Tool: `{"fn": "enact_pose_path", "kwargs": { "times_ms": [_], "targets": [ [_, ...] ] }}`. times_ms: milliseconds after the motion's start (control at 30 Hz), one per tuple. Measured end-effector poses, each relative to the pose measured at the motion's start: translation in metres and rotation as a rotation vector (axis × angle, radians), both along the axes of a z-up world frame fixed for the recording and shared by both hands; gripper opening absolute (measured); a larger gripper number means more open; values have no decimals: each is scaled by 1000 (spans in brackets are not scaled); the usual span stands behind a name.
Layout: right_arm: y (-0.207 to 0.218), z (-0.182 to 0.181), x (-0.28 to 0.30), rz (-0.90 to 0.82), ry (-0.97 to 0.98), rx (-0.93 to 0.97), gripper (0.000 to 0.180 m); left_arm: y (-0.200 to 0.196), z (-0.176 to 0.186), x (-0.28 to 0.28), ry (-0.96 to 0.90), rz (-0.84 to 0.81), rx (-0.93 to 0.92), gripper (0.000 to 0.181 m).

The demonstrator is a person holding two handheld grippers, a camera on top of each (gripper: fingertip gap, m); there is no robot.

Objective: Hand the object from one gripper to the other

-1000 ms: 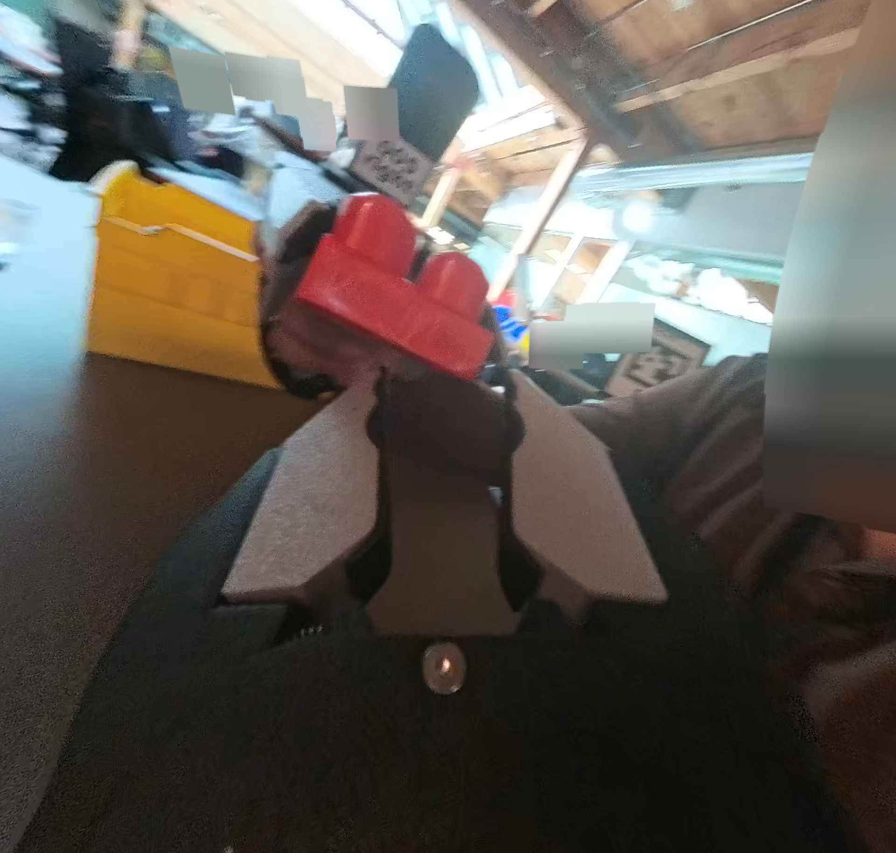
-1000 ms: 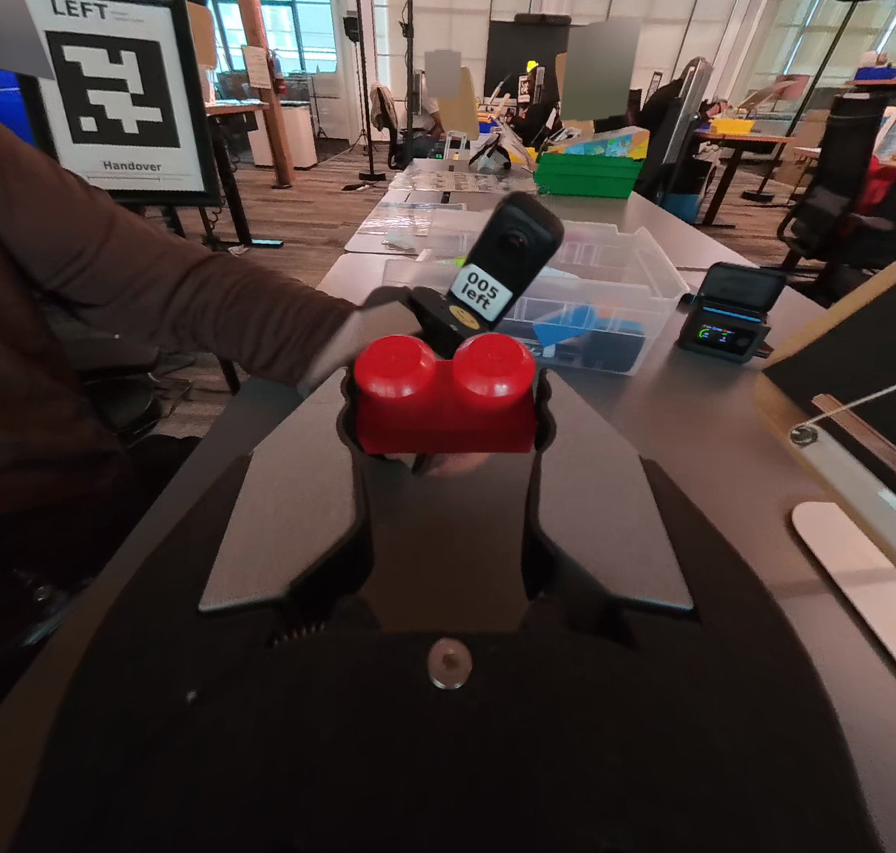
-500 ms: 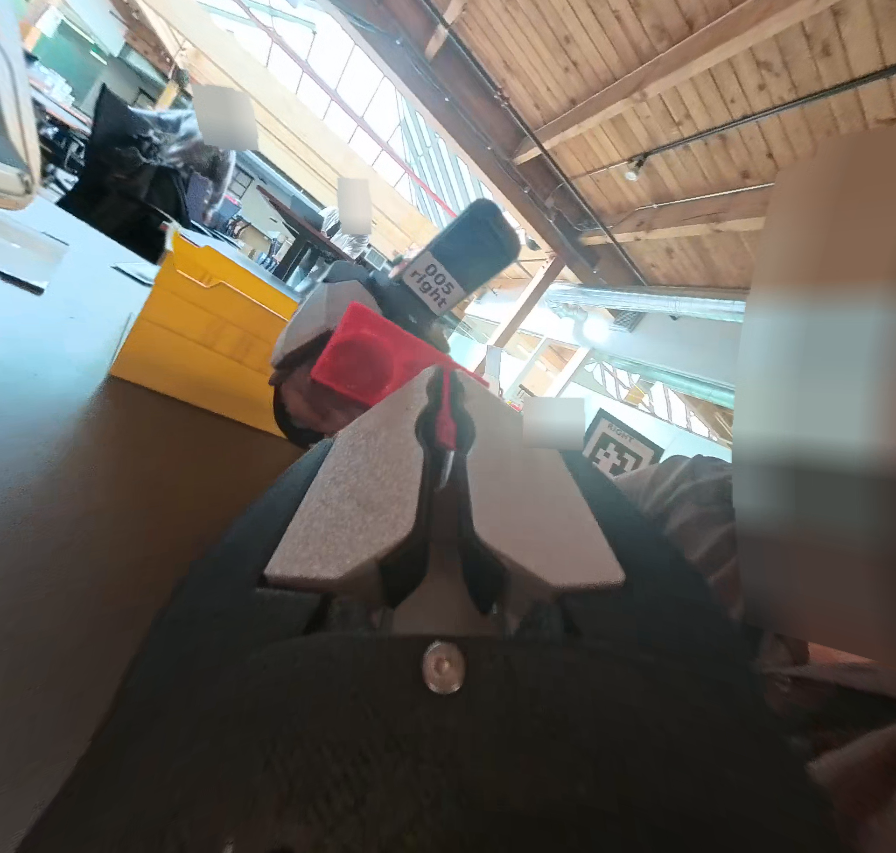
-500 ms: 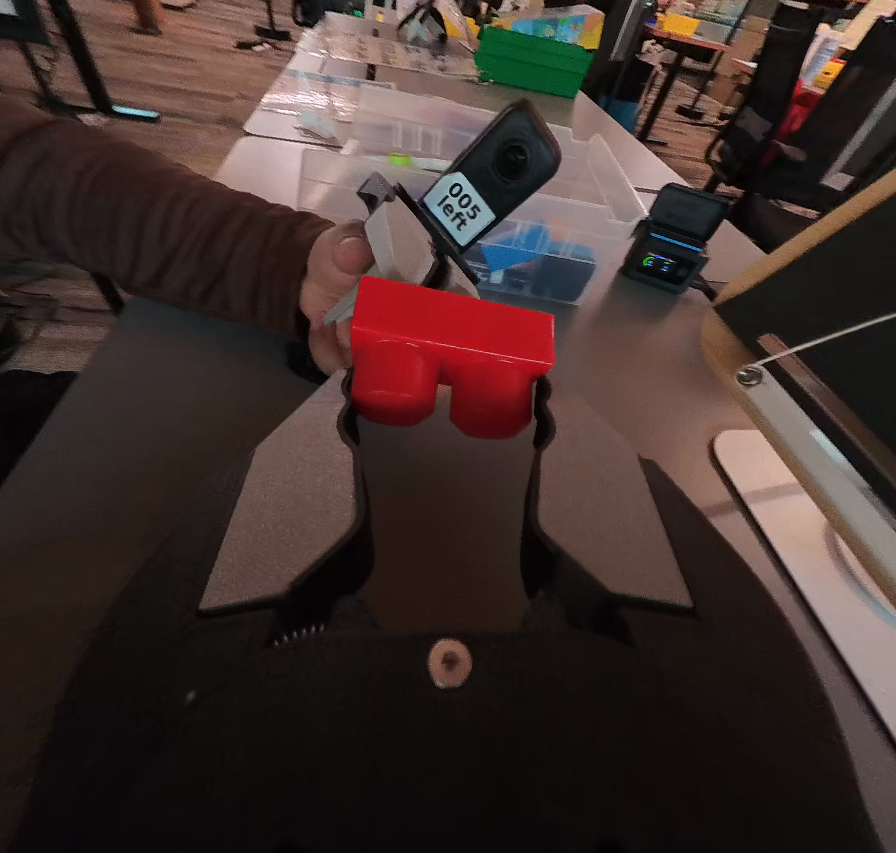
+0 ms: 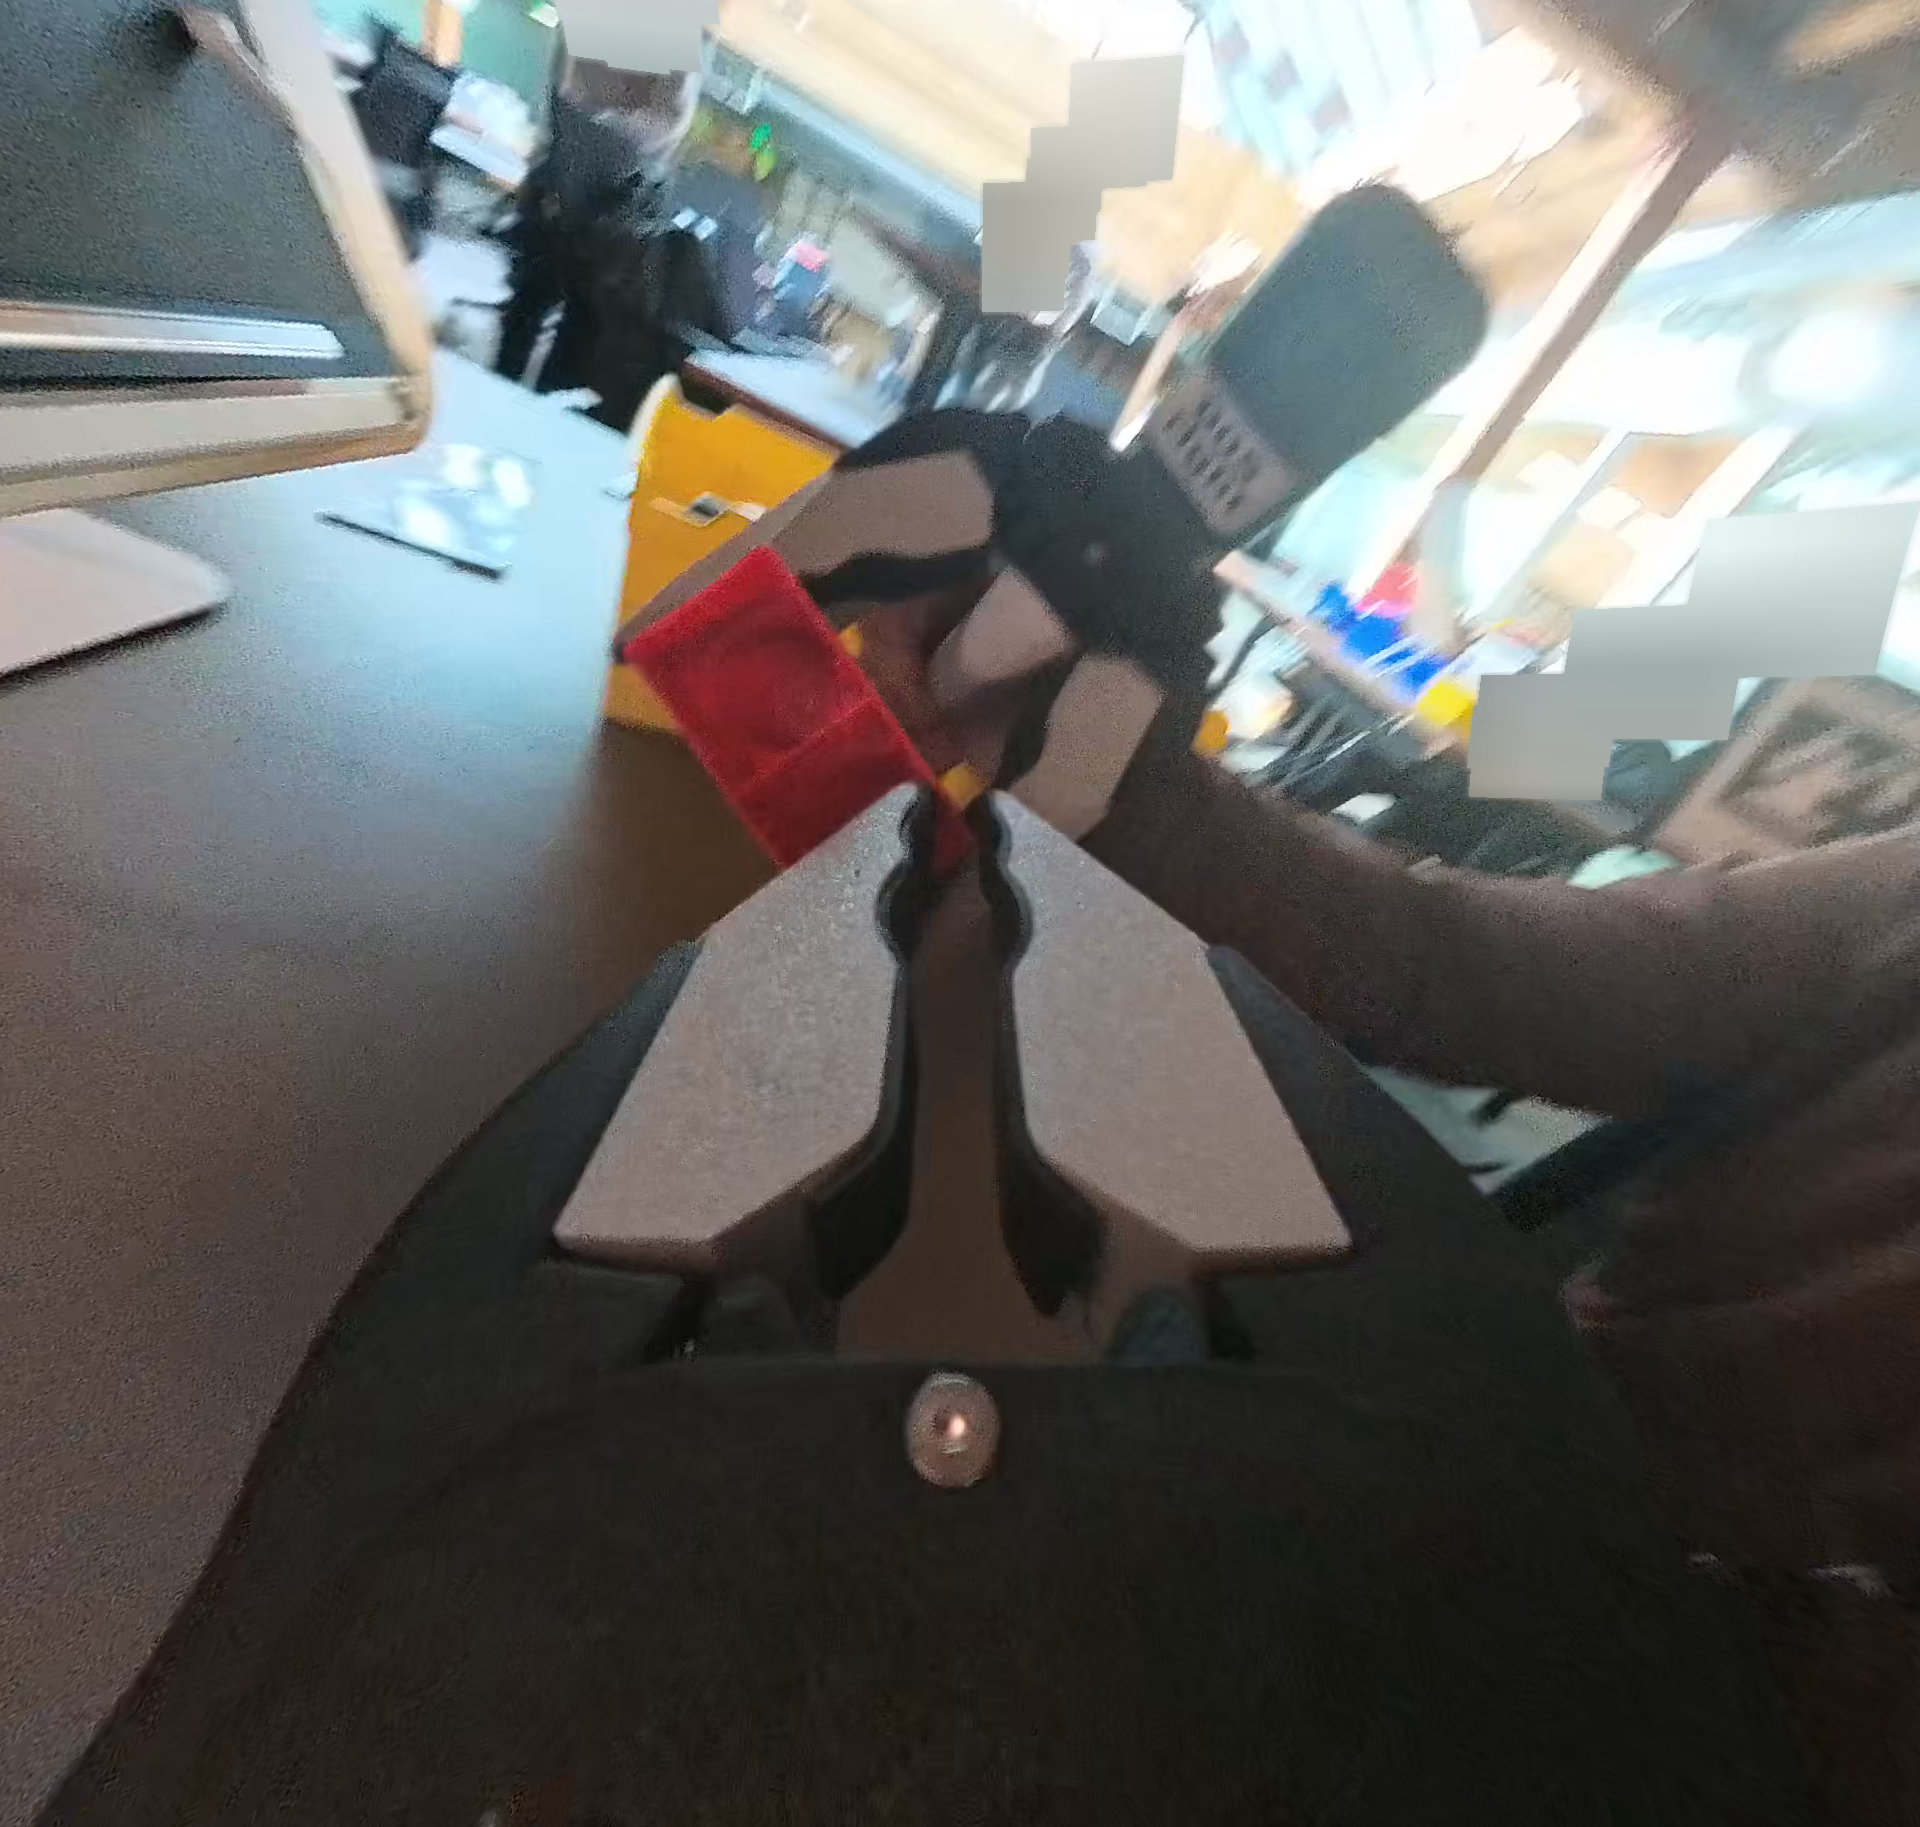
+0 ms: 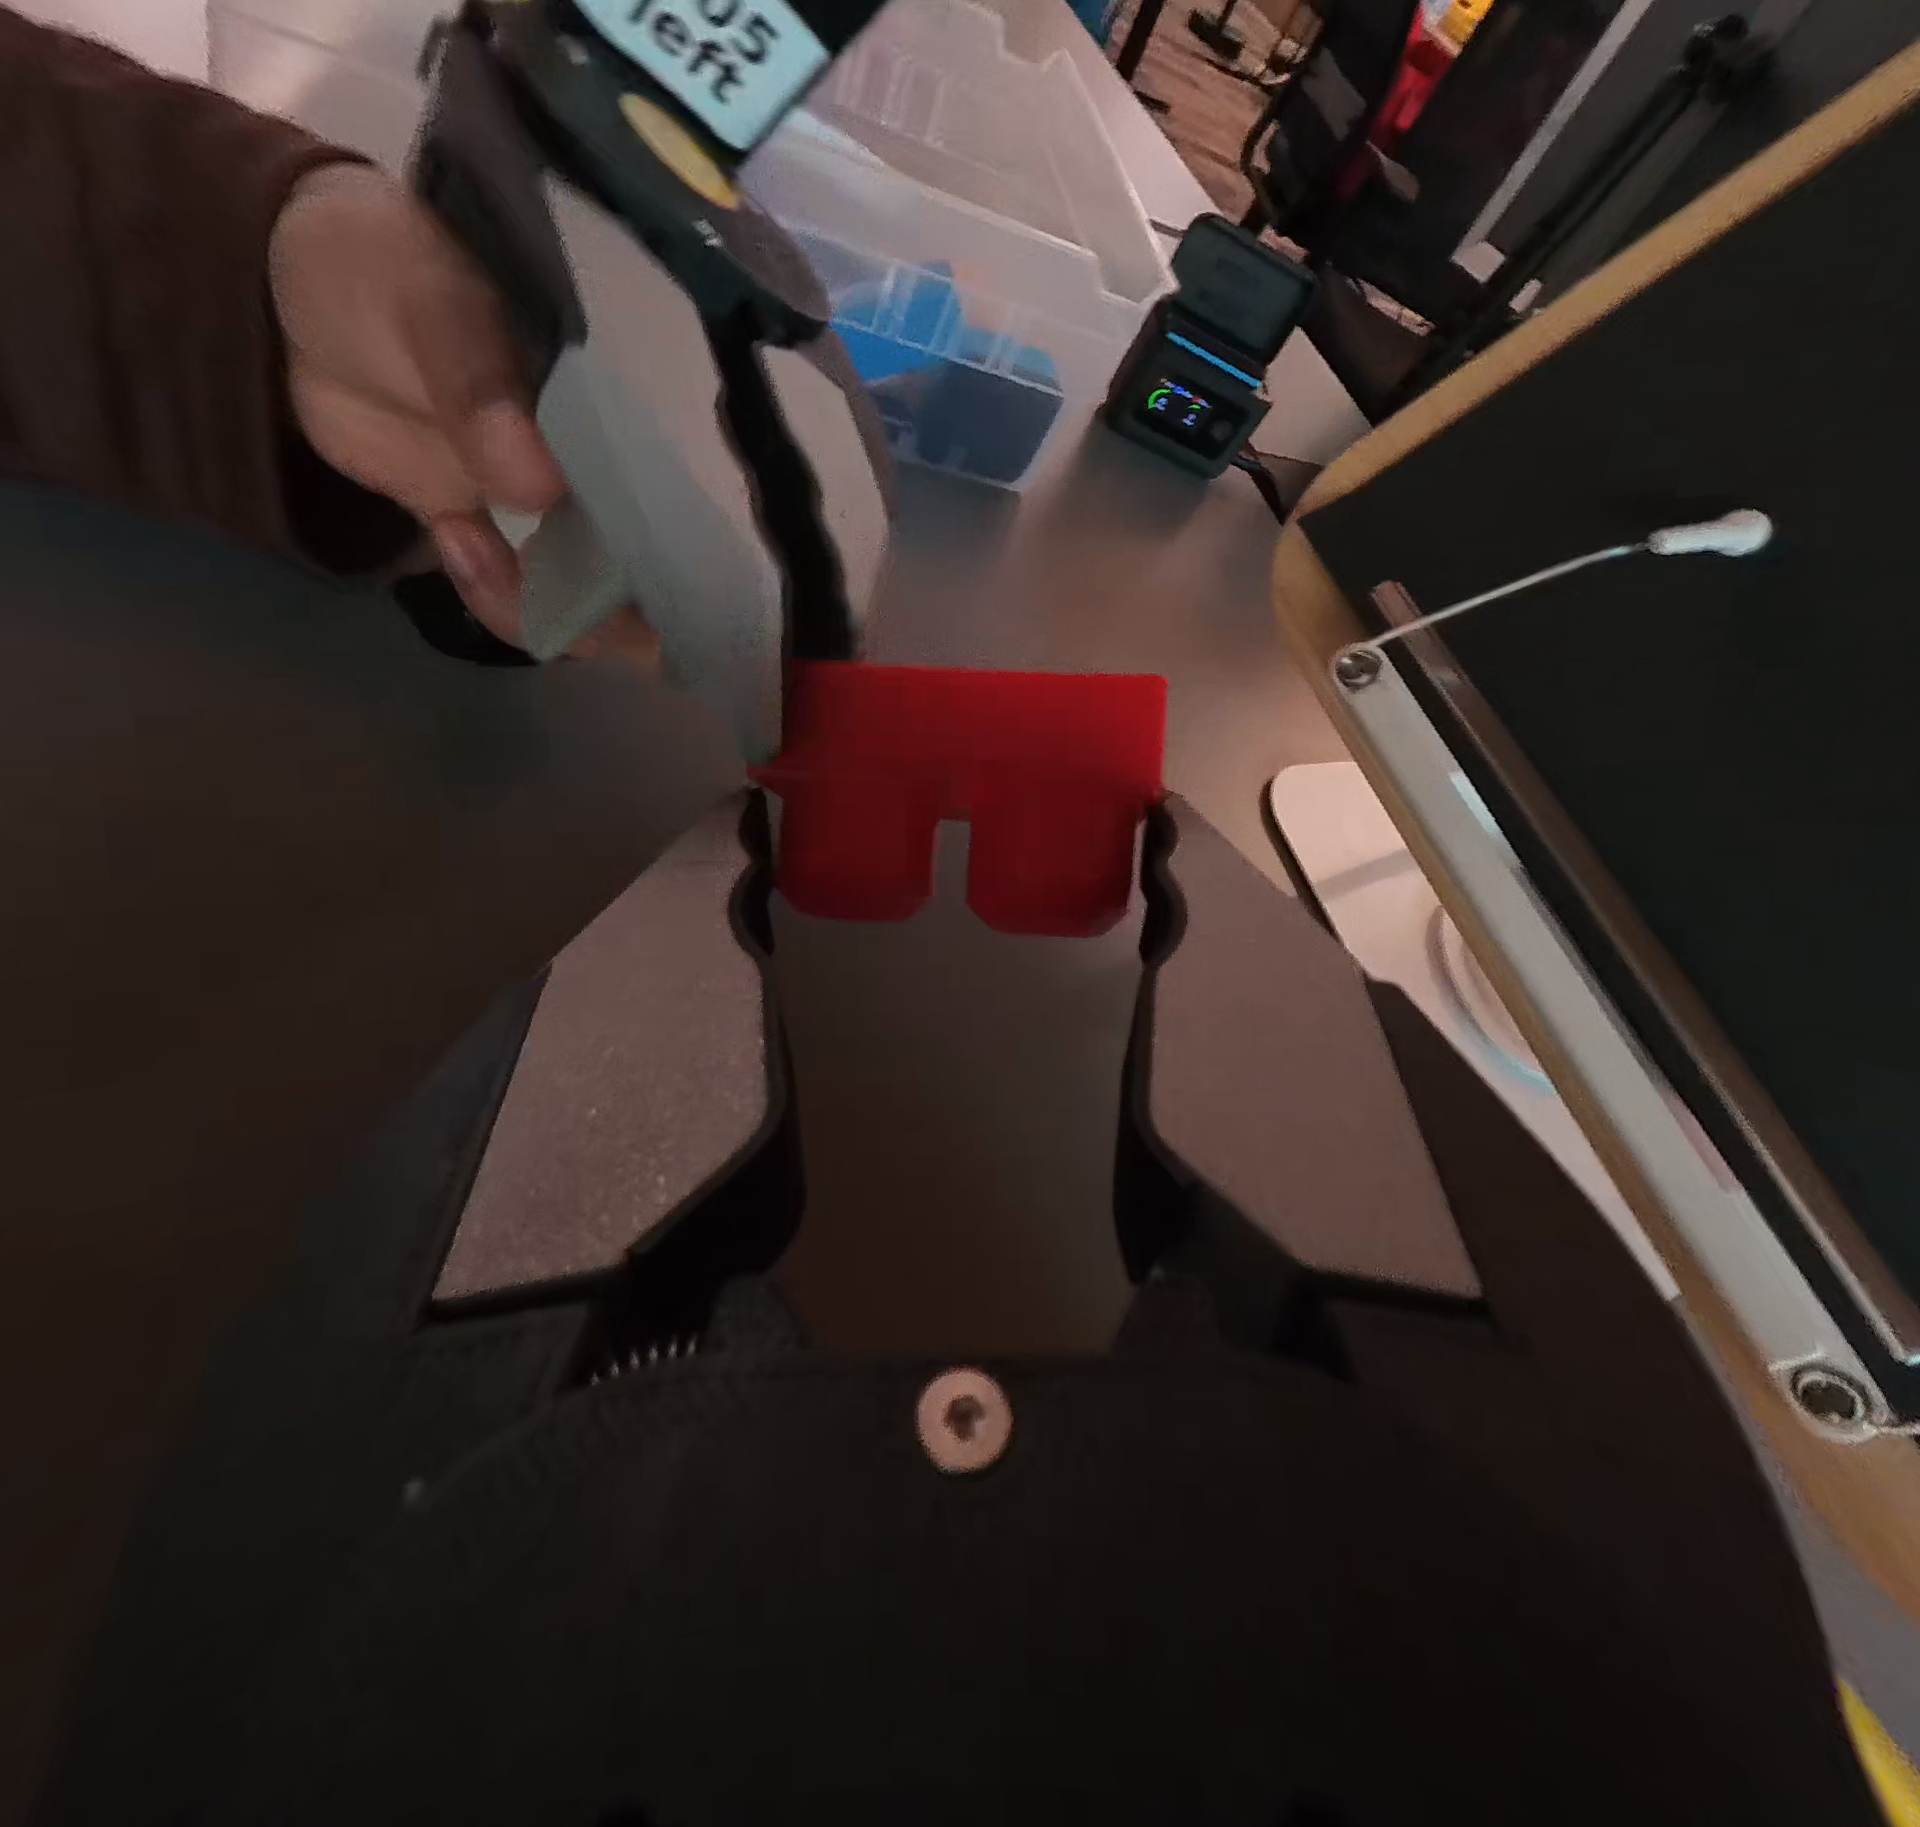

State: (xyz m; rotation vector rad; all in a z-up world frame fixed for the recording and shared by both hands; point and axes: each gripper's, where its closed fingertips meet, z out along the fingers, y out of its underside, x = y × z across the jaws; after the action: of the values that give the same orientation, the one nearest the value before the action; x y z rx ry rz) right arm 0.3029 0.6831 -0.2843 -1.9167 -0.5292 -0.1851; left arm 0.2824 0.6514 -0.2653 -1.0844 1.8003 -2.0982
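Note:
A red two-stud brick (image 6: 966, 738) sits between the fingertips of my right gripper (image 6: 956, 821), which is shut on its two ends, studs pointing back at the camera. In the left wrist view the brick (image 5: 779, 697) shows its hollow underside. My left gripper (image 5: 948, 827) is nearly closed, pinching a thin edge of the brick at its lower corner. Both grippers hold the brick above the dark table (image 5: 260, 842). The left gripper's fingers (image 6: 665, 551) reach the brick's left side in the right wrist view. The right gripper's fingers (image 5: 904, 504) show behind the brick.
A monitor (image 6: 1662, 634) on a white stand base (image 6: 1340, 821) stands close on the right. A clear plastic bin (image 6: 966, 250) with blue items and a small black device with a lit screen (image 6: 1195, 364) lie beyond. A yellow bin (image 5: 707, 489) stands behind the brick. My left and right fingertips are right by each other. From the right gripper's tips to the monitor (image 6: 1662, 634) is close to 15 centimetres.
My left gripper went from wide open to closed on the brick's edge. The right gripper turned the brick over, studs toward its camera, and both grippers moved lower toward the table.

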Motion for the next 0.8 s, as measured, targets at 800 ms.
{"fn": "enact_pose_path", "kwargs": {
  "times_ms": [800],
  "targets": [
    [-19, 45, -36, 248, 184, 183, 31, -6, 8, -15, -423, 129, 439, 8]
  ]
}}
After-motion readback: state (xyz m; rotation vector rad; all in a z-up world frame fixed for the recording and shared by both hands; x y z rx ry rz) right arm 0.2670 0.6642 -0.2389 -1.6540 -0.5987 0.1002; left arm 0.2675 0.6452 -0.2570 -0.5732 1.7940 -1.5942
